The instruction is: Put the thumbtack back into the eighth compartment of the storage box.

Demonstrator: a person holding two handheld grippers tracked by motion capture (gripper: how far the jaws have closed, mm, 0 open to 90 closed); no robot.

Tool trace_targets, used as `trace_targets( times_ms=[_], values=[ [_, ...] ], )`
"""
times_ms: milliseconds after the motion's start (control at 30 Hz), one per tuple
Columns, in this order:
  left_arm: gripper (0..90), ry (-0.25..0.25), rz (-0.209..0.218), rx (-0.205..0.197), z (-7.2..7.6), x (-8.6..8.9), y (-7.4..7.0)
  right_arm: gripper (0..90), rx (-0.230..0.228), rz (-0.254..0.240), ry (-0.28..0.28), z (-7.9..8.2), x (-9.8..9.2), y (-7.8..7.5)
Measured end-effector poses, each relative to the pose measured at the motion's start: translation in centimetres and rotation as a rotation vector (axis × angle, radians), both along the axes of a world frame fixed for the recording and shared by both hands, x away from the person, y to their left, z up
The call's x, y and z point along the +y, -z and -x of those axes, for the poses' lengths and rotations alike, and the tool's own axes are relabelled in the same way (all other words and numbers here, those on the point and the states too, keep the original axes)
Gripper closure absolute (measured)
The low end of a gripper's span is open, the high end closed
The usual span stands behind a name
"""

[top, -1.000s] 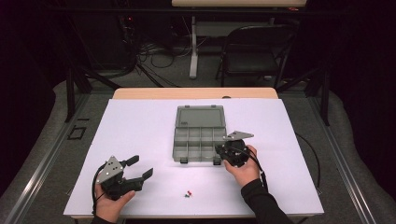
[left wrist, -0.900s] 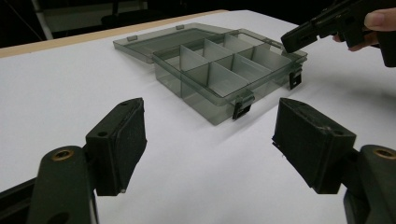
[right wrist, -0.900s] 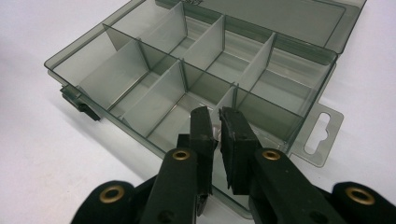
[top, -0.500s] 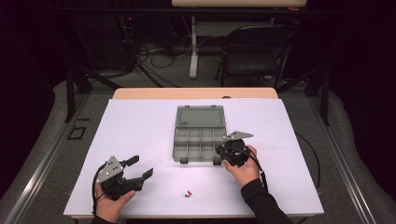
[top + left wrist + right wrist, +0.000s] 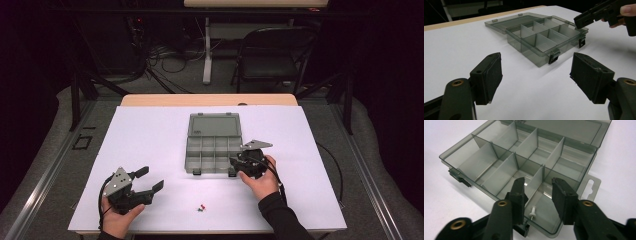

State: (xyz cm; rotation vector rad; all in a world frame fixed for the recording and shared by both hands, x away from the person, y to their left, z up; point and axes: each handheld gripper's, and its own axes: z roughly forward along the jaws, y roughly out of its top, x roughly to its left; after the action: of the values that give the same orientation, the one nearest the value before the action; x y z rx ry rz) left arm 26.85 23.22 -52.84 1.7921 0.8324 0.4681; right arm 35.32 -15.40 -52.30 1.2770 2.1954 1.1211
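A translucent smoke-grey plastic organiser box (image 5: 212, 149) lies open near the middle of the white-covered table (image 5: 150, 135), its flat lid (image 5: 215, 125) folded back on the far side and its tray split by thin partitions into small compartments. Two dark latches (image 5: 554, 57) hang from the near wall. The right gripper (image 5: 239, 165), held in the person's right hand (image 5: 260, 177), sits at the tray's near right corner; its jaws have just been opening and now stand parted with nothing clasped between them. The left gripper (image 5: 150, 181), in the left hand (image 5: 117, 217), rests well apart at the table's near left, its jaws spread wide on empty air.

The right gripper view alone reveals a white pushpin (image 5: 533, 211) lying on the floor of the near corner compartment, just below and between the parted jaws, together with a slotted hang tab (image 5: 591, 185) on the tray's side wall. The high view shows two further small pins, one red and one green (image 5: 201, 207), loose on the table near the front edge, between the two hands. The left gripper view gives the box in low profile, with the right gripper's black jaw (image 5: 589, 17) poised over its far corner.
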Motion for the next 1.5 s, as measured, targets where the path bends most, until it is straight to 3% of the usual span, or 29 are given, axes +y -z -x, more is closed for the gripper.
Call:
trace_targets(
  times_ms=[67, 233, 467, 933, 1167, 1400, 1500],
  values=[
    [25.0, 0.000, 0.000, 0.000, 0.0, 0.0, 0.0, 51.6, -0.033, -0.006, 0.000, 0.2, 0.0, -0.3],
    [25.1, -0.001, 0.003, -0.003, 0.0, 0.0, 0.0, 46.7, -0.067, -0.007, -0.008, 0.6, 0.1, -0.7],
    [25.0, -0.005, 0.008, -0.003, 0.1, 0.1, -0.1, 45.6, -0.092, -0.008, -0.021, 1.4, 0.2, -1.2],
    [25.1, -0.007, 0.008, -0.007, 0.2, 0.2, -0.2, 44.8, -0.155, -0.019, -0.090, 4.8, 0.6, -2.8],
    [25.0, -0.012, 0.007, -0.005, 0.2, 0.1, -0.1, 46.6, -0.143, -0.026, -0.103, 6.8, 0.5, -2.7],
    [25.0, -0.012, 0.008, -0.005, 0.2, 0.1, -0.1, 48.6, -0.156, -0.024, -0.142, 8.0, 1.1, -2.1],
    [25.1, -0.010, 0.008, -0.005, 0.2, 0.1, -0.1, 49.0, -0.137, -0.027, -0.174, 8.7, 1.8, -1.4]
  ],
)
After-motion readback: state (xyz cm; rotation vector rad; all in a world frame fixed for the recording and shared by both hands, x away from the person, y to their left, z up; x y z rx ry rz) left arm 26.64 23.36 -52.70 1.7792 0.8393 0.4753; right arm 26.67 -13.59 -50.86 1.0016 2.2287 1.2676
